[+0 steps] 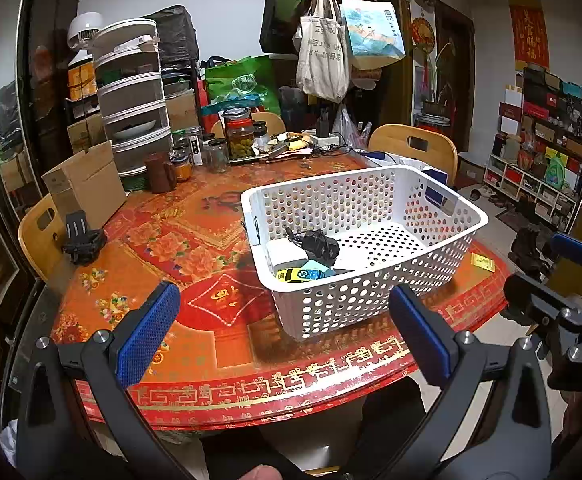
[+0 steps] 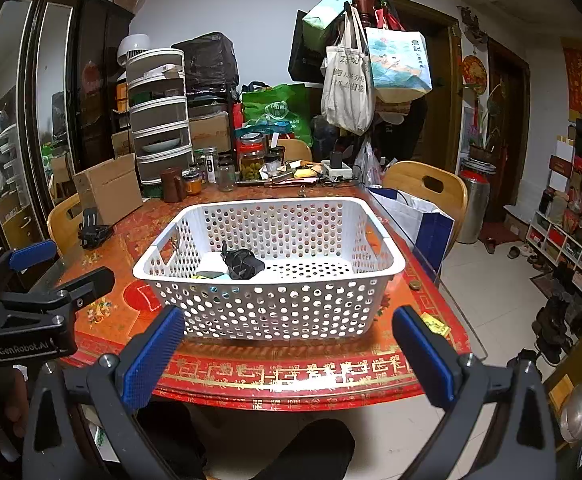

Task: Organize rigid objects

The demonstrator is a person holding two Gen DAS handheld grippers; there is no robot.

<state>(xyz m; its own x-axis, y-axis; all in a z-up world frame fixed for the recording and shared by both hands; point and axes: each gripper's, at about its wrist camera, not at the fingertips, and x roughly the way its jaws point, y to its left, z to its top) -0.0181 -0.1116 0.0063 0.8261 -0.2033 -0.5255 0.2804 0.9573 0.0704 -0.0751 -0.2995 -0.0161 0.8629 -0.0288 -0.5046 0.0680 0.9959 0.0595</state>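
Cluttered shelving, hanging bags and wooden chairs surround a round table (image 2: 227, 376) with a red-and-gold patterned cover. On it sits a white perforated basket (image 2: 275, 312) near the front edge — its long axis runs left to right in the right wrist view — holding a black charger (image 2: 243, 265), a white block (image 1: 287, 255) and a yellow toy car (image 1: 291, 275) at its left end. Left gripper (image 1: 287, 334) and right gripper (image 2: 289, 354) hover before the table edge, jaws spread wide and holding nothing.

— At the table's far left?
— Cardboard box (image 2: 109, 188), brown mug (image 2: 172, 185), stacked drawer tower (image 2: 159, 116) behind.
— Further right?
— Pickle jar (image 2: 251, 156), then a coat rack (image 2: 361, 4) hung with tote bags (image 2: 347, 88).
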